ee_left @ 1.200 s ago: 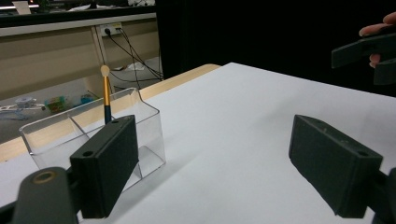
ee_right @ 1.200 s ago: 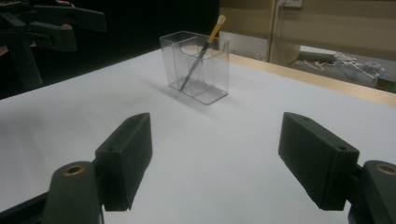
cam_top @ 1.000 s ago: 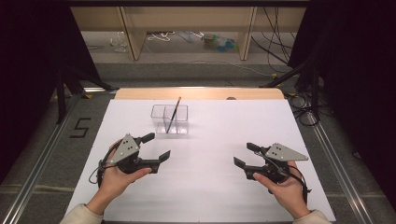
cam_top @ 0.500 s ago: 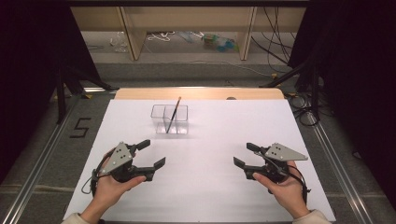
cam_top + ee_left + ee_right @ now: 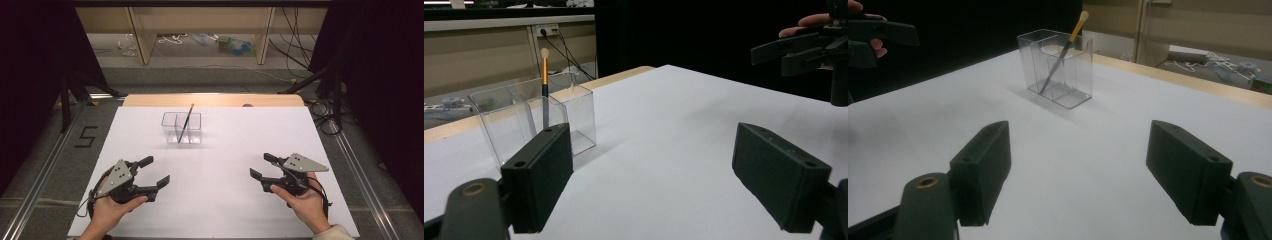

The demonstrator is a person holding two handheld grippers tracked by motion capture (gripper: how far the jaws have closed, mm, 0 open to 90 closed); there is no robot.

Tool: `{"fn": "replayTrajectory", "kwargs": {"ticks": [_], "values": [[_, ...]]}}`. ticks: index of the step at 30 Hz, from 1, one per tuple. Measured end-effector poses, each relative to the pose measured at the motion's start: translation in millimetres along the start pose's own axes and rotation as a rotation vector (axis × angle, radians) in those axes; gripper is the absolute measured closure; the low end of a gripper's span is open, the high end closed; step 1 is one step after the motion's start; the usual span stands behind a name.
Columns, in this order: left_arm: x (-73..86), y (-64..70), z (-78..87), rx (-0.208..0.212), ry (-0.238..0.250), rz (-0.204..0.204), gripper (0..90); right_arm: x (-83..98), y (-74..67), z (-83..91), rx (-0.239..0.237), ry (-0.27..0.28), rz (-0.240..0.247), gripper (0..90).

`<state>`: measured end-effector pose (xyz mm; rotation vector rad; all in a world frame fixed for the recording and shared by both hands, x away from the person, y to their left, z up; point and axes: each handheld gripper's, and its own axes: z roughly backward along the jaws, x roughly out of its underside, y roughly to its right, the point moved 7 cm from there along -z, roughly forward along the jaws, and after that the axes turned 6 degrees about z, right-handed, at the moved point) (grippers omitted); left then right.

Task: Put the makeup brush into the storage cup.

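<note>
1. Two tongs sit at the near edge of the desk (image 5: 220,150), one per hand, both w/ jaws spread wide and nothing between them.
2. Left tongs (image 5: 152,172) are held low over the white top at near left; the hand (image 5: 107,212) is cut off at the bottom of the high view. The grey plate on top covers most of the body.
3. Right tongs (image 5: 262,167) are at near right, well apart from the left; its hand (image 5: 305,207) and a bit of sleeve are cropped at the frame edge.
4. In the left gripper view the right tongs (image 5: 796,47) show at top right, partly cut off, w/ a fingertip above them. In the right gripper view the left tongs (image 5: 878,42) are clipped at top left, dark against a dark backdrop.
5. Farther off, mid-desk and left of centre, stands a clear box (image 5: 181,128) w/ inner dividers; walls are see-through, so which compartment is which is hard to read.
6. A brush (image 5: 185,122) leans inside it, tilted, pale tip up and above the rim; lower end seen only through the plastic.
7. Beyond the far wooden edge: floor w/ cables (image 5: 300,47) and small clutter, too blurred to ID.
</note>
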<state>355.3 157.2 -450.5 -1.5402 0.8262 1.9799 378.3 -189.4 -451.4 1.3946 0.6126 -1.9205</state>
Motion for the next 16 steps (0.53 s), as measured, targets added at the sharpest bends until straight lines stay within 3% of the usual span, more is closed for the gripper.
{"fn": "replayTrajectory", "kwargs": {"ticks": [6,14,16], "values": [[2.2,-1.0,0.0,0.002,-0.012,-0.007,16.7,1.8,3.2,0.5,0.010,-0.021,-0.005,26.9],[3.9,-0.5,-1.2,0.005,-0.030,-0.037,16.9,1.5,5.9,-0.6,0.021,-0.006,0.002,26.9],[4.9,0.1,-1.9,0.004,-0.035,-0.029,16.9,1.7,5.0,-1.1,0.014,-0.004,-0.014,26.9]]}}
